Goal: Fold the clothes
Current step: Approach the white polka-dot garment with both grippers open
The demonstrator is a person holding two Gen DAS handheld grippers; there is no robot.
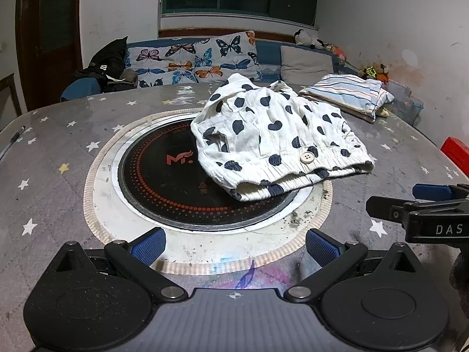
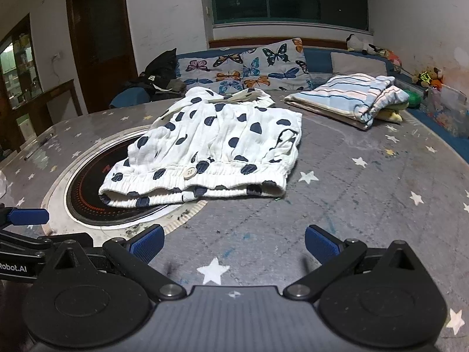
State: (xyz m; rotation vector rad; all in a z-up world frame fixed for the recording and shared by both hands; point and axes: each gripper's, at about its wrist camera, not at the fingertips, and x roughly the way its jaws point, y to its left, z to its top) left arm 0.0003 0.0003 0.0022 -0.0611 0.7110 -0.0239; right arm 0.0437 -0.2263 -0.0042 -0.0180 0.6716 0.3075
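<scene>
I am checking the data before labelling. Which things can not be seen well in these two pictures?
- Spotted garment: its underside and inner layers are hidden by its own top layer in both views.
- Striped folded pile: a yellow item beneath is mostly covered.
- Right gripper: cut off by the left view's edge.

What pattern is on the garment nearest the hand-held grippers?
White garment with dark navy blotches; clearest in the right wrist view.

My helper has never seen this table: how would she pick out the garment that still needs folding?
Start at the grey star-print table and find the round black cooktop set into it. The white shorts lie partly over its edge. Unlike the striped folded pile further back, they have dark blotchy spots, an elastic waistband and one pale button.
</scene>
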